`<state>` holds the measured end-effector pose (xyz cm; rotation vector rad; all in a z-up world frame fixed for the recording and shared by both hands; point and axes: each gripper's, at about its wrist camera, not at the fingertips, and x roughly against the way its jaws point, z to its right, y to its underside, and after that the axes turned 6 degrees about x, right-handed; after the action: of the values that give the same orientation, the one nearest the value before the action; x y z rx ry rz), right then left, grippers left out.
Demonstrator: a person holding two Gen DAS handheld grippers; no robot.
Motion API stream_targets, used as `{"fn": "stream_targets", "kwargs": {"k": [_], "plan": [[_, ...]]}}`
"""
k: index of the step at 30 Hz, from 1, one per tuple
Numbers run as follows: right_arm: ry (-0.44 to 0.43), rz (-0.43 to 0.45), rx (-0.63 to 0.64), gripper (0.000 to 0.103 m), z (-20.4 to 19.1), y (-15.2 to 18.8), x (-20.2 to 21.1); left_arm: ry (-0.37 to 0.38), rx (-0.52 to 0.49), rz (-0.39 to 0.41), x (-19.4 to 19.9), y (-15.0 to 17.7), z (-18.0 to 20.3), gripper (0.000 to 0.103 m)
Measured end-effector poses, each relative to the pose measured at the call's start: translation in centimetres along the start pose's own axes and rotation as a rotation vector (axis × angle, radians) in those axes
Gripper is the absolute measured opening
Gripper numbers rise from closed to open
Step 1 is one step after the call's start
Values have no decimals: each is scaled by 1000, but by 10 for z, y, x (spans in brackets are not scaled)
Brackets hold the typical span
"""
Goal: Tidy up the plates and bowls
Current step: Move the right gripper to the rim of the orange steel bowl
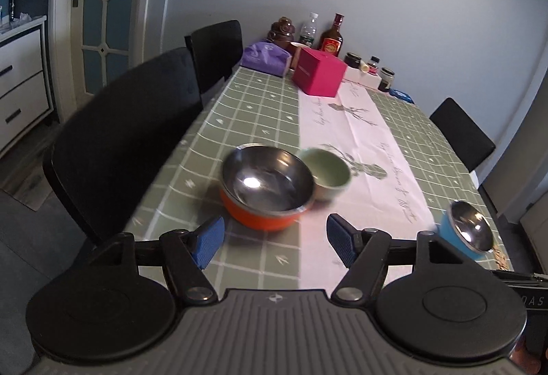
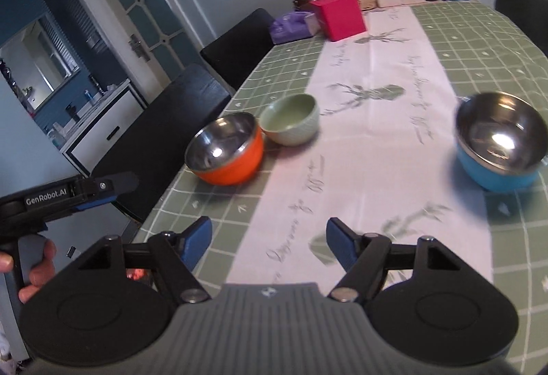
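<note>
An orange bowl with a steel inside (image 1: 267, 190) (image 2: 226, 149) stands near the table's left edge, with a pale green ceramic bowl (image 1: 327, 174) (image 2: 291, 120) right beside it. A blue bowl with a steel inside (image 1: 467, 231) (image 2: 500, 142) stands apart on the right. My left gripper (image 1: 275, 243) hovers open just short of the orange bowl, nothing between its blue pads. My right gripper (image 2: 269, 243) is open over the white runner, also empty. The left gripper's body (image 2: 68, 193) shows at the left of the right wrist view, held by a hand (image 2: 34, 267).
The table (image 1: 253, 108) wears a green checked cloth with a white runner (image 2: 376, 121). A pink box (image 1: 318, 72), a purple pack (image 1: 265, 57), bottles and jars (image 1: 330, 36) line the far end. Black chairs (image 1: 126, 142) (image 1: 462, 132) stand along both sides.
</note>
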<state>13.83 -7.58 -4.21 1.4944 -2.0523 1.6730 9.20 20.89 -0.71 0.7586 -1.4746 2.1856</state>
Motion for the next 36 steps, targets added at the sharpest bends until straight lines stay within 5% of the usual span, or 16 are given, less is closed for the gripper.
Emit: {"fn": "stream_targets", "kwargs": {"k": [14,23,29,36], "plan": [[-27,-31,-85,79,-10,-68,-109,-67,72,12,-82,-54,-70,81],[-22,-56,-125,73,-7,-80,-157,-3,178,-9,-121,-52,-94,80],[0,-99,-133,60,-4,-74,-178,39,152,-78,-143,-44,-82,66],[0,-134,-144,41,0,-73,-191,-25,65,-136,-159,-34,-61,42]]}}
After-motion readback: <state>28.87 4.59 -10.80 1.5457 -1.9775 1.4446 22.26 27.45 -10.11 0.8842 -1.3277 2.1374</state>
